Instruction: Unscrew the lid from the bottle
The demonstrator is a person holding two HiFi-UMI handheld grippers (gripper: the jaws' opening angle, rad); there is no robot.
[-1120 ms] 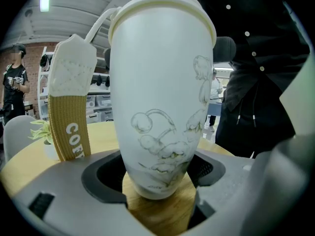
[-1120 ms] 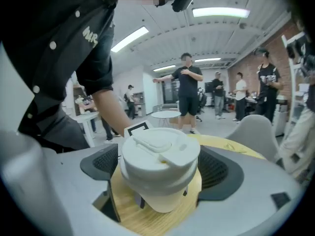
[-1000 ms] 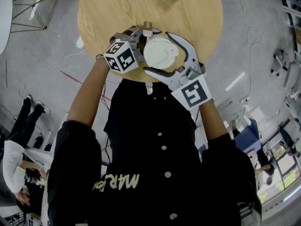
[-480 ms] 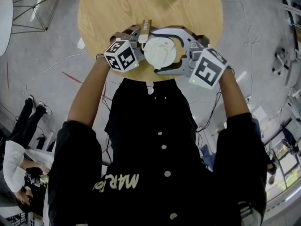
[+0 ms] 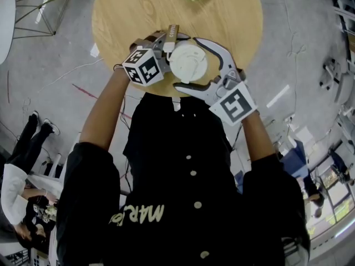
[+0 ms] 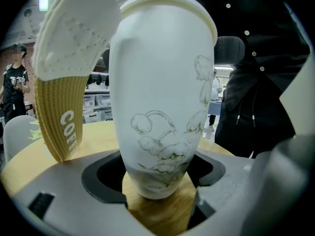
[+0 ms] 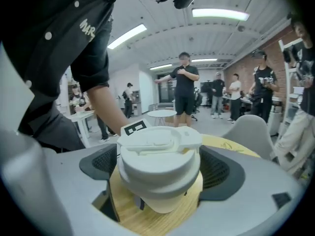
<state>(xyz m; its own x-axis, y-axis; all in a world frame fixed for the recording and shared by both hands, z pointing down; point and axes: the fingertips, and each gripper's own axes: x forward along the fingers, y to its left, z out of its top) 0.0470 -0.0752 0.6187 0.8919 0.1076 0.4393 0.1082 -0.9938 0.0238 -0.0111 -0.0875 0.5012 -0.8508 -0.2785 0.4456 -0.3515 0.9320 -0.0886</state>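
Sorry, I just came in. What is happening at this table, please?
A person with a hand-held gripper in each hand works on a white bottle standing on the round wooden table. The left gripper clamps the bottle low on its body. The right gripper has its jaws around the lid; they have just been opening and seem not to press on it now. The lid is still on the bottle.
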